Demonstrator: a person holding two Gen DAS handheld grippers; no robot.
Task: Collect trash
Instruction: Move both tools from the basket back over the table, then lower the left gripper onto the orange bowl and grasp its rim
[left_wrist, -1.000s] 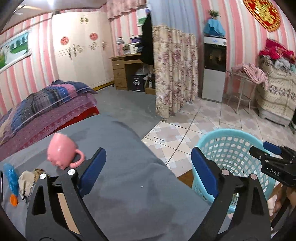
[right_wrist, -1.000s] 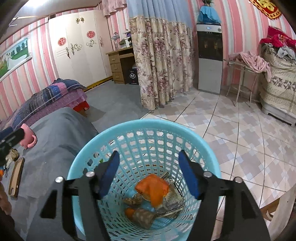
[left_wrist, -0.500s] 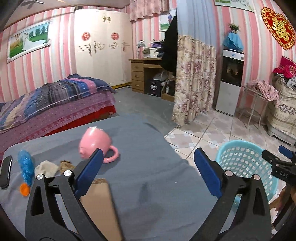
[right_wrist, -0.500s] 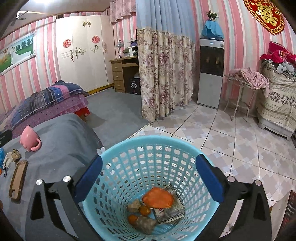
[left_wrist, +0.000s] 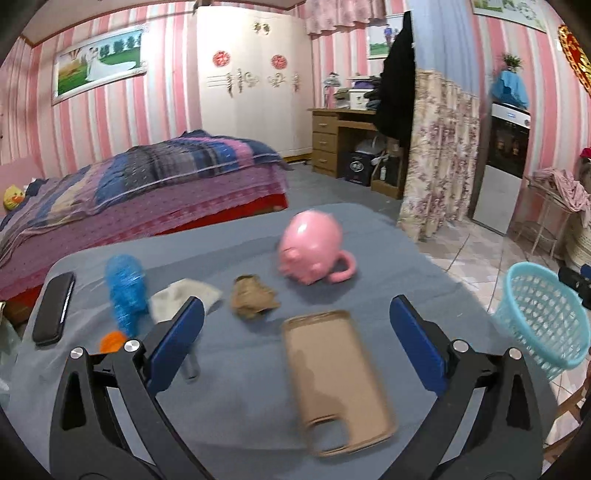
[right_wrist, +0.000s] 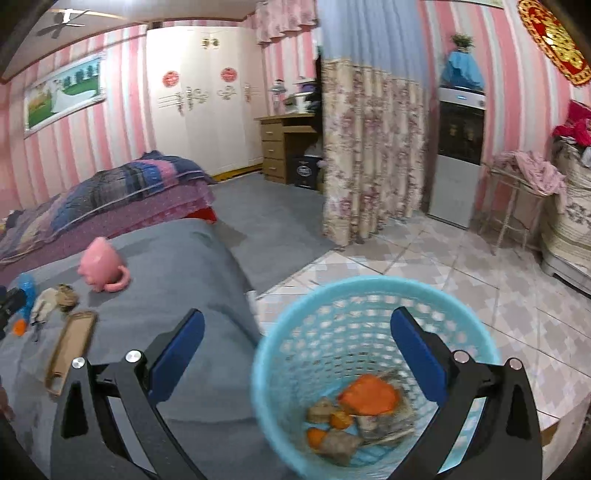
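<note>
My left gripper (left_wrist: 295, 339) is open and empty above the grey table (left_wrist: 240, 406). Beyond its fingers lie a crumpled brown paper wad (left_wrist: 253, 298), a white crumpled wad (left_wrist: 181, 297), a blue mesh piece (left_wrist: 125, 291) and a small orange bit (left_wrist: 112, 340). My right gripper (right_wrist: 297, 349) is open and empty above the light blue basket (right_wrist: 284, 354), which holds orange peel (right_wrist: 369, 396) and brown scraps (right_wrist: 338, 445). The basket also shows in the left wrist view (left_wrist: 543, 317), off the table's right edge.
A pink pig mug (left_wrist: 314, 253) lies on its side on the table. A tan phone case (left_wrist: 334, 380) lies between the left fingers, a black phone (left_wrist: 53, 308) at the table's left edge. A bed (left_wrist: 129, 192) stands behind; tiled floor (right_wrist: 480, 266) lies to the right.
My left gripper has swung left from the basket toward the table's trash. My right gripper has opened wide and pulled back and to the left from over the basket.
</note>
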